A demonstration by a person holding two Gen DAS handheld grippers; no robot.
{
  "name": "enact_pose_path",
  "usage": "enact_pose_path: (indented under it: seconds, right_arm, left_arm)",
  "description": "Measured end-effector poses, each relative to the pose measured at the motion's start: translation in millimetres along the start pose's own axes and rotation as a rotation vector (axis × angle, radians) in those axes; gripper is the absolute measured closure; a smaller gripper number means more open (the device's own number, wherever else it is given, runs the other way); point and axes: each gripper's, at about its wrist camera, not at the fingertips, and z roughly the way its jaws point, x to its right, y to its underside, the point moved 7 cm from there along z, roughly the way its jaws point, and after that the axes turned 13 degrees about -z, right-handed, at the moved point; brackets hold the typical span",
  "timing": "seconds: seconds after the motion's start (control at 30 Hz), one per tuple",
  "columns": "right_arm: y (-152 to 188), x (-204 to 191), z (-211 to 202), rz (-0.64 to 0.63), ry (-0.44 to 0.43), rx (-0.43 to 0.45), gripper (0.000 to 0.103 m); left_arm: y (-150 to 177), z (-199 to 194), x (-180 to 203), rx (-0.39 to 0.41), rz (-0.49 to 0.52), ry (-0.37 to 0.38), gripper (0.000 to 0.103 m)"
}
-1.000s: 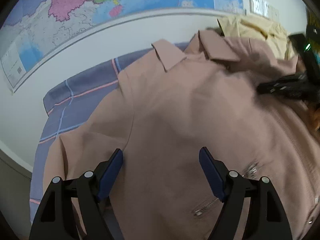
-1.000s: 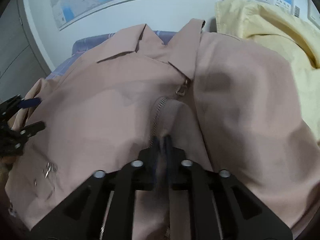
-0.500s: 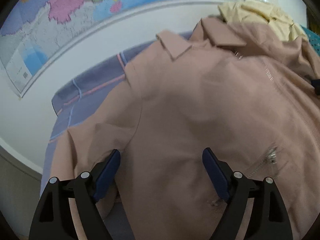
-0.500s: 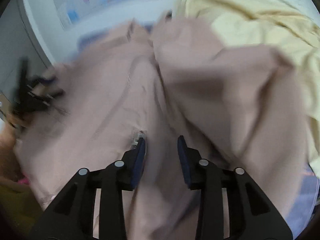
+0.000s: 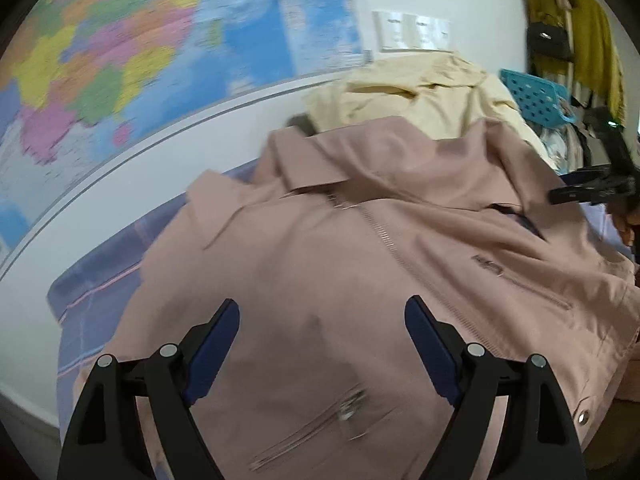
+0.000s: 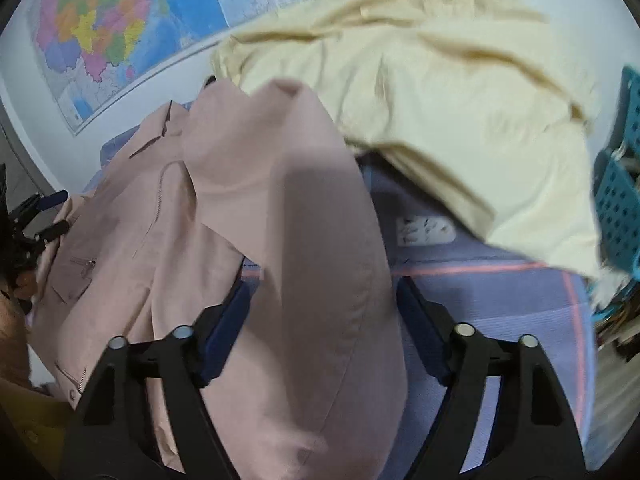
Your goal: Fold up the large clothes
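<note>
Left gripper (image 5: 322,334) stood spread wide with nothing between its blue pads (image 5: 212,354), hovering over the lower front of the pink jacket (image 5: 360,264). From there the jacket ran ahead and to the right, its zipper (image 5: 384,236) slanting up toward the collar (image 5: 304,172) at the far end; a pale yellow garment (image 5: 424,96) lay beyond that collar, and a teal basket (image 5: 534,98) sat farther right. At the far right edge the other gripper showed only as blurred dark fingers over the jacket's side.

Right gripper (image 6: 322,332) was opening its jaws, and the jacket's sleeve (image 6: 316,280) lay between them without the pads visibly pressing on it. The sleeve's long axis ran straight ahead from the gripper toward the shoulder, so this hand looked the nearer one for taking it and folding it left across the body. Just right of the sleeve the purple checked sheet (image 6: 500,304) lay bare.

Only this view showed the sleeve lying apart from the jacket's body and the white power strip (image 6: 426,230) under the yellow garment's edge; only the left view showed the whole zipped front and the hem snap (image 5: 583,417).
</note>
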Motion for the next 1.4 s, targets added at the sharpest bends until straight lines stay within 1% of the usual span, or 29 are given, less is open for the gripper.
enact_pose_path:
  seconds: [0.03,0.07,0.1,0.17,0.27,0.33,0.4,0.5,0.53,0.6,0.67,0.7,0.77,0.83,0.93,0.97,1.0,1.03,1.07,1.1,1.13,1.2,1.27,1.33,1.37,1.4]
  right_arm:
    - [-1,-3,3,0.006,-0.032,-0.008,0.079]
    - [-2,-3,4,0.012,-0.059,-0.016,0.088]
    - [-7,-3,-2,-0.005,-0.06,-0.007,0.098]
    - [-18,-4,-25,0.001,-0.115,0.042,0.099]
    - [-48,-10,-73,-0.002,-0.178,0.142,0.1]
    - [-64,-16,-102,-0.019,-0.209,0.187,0.1]
    - [-78,-31,-122,-0.05,-0.256,0.206,0.1]
    - [-91,-56,-122,-0.079,-0.306,0.192,0.1]
    - [-91,-60,-121,-0.08,-0.317,0.19,0.1]
    - [-95,-69,-118,-0.079,-0.357,0.191,0.1]
    - [-102,-78,-111,-0.06,-0.398,0.196,0.099]
    - [-106,-81,-106,-0.051,-0.412,0.201,0.098]
    - [-111,-84,-102,-0.03,-0.432,0.206,0.098]
    - [-115,-86,-98,-0.017,-0.447,0.21,0.098]
    - [-116,-86,-96,0.003,-0.462,0.216,0.098]
    - [-116,-85,-95,0.015,-0.47,0.219,0.098]
    - [-115,-84,-95,0.028,-0.478,0.221,0.098]
    - [-115,-82,-94,0.029,-0.477,0.223,0.098]
    - [-114,-80,-94,0.036,-0.476,0.226,0.097]
    - [-114,-77,-93,0.052,-0.479,0.225,0.097]
    - [-113,-75,-93,0.056,-0.479,0.225,0.097]
    - [-112,-72,-94,0.066,-0.487,0.232,0.096]
    - [-113,-71,-97,0.06,-0.491,0.239,0.095]
    - [-116,-76,-100,0.048,-0.506,0.253,0.093]
    - [-117,-79,-100,0.041,-0.517,0.256,0.091]
    - [-119,-85,-100,0.025,-0.526,0.256,0.087]
  left_arm:
    - [-1,3,7,-0.005,0.013,0.009,0.021]
    - [-1,5,15,-0.009,0.026,0.016,0.021]
    - [-3,8,21,-0.012,0.037,0.026,0.021]
    - [-6,13,29,-0.019,0.051,0.047,0.021]
    - [-11,19,44,-0.028,0.064,0.097,0.021]
    - [-18,21,56,-0.033,0.059,0.147,0.021]
    - [-26,19,70,-0.038,0.036,0.24,0.021]
    - [-34,10,92,-0.034,0.025,0.386,0.021]
    - [-35,6,104,-0.037,0.026,0.452,0.021]
    - [-35,0,125,-0.045,0.032,0.551,0.02]
    - [-35,-3,144,-0.045,0.048,0.605,0.018]
    - [-34,-3,158,-0.055,0.053,0.648,0.017]
    - [-33,0,178,-0.066,0.066,0.693,0.016]
    - [-33,8,198,-0.082,0.072,0.722,0.016]
    - [-31,28,225,-0.123,0.079,0.741,0.016]
    - [-31,33,231,-0.133,0.074,0.747,0.021]
    - [-30,39,239,-0.147,0.064,0.771,0.027]
    - [-29,43,244,-0.161,0.055,0.785,0.051]
    - [-28,46,247,-0.178,0.048,0.801,0.082]
    - [-26,45,250,-0.2,0.043,0.829,0.099]
    - [-24,40,250,-0.205,0.042,0.853,0.101]
    - [-24,17,238,-0.115,0.082,0.808,0.101]
    - [-24,-6,219,-0.085,0.085,0.791,0.101]
    - [-28,-33,189,-0.045,0.063,0.767,0.101]
    - [-32,-44,174,-0.019,0.056,0.743,0.101]
    - [-36,-58,153,0.011,0.042,0.711,0.101]
